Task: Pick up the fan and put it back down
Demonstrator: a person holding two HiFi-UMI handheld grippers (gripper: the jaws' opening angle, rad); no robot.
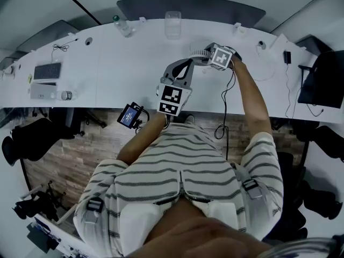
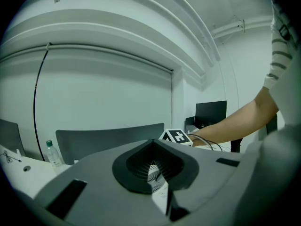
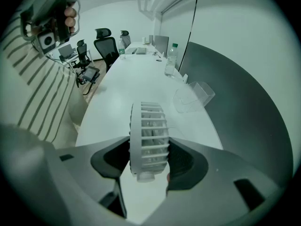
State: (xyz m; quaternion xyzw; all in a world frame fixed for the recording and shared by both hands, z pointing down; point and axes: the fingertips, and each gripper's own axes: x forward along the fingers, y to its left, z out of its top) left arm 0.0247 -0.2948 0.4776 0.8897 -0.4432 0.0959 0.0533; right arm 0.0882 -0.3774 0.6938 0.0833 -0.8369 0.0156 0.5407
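A small white caged fan (image 3: 148, 135) is clamped edge-on between the black pads of my right gripper (image 3: 148, 161), which is shut on it. It looks to hang just above the white table (image 1: 123, 74). In the head view the fan (image 1: 200, 52) shows at the table's far middle, left of the right gripper (image 1: 207, 54). My left gripper (image 1: 187, 64) hovers close to the fan's near left side, jaws together and holding nothing. Through a thin slit between the left gripper's (image 2: 155, 161) pads I glimpse the fan (image 2: 156, 178).
A clear plastic container (image 1: 172, 24) and a water bottle (image 1: 121, 26) stand at the table's far edge. A keyboard (image 1: 47, 70) lies far left. Cables (image 1: 226, 98) trail over the near edge. A dark monitor (image 1: 322, 79) is at the right, and office chairs (image 3: 106, 46) line the table.
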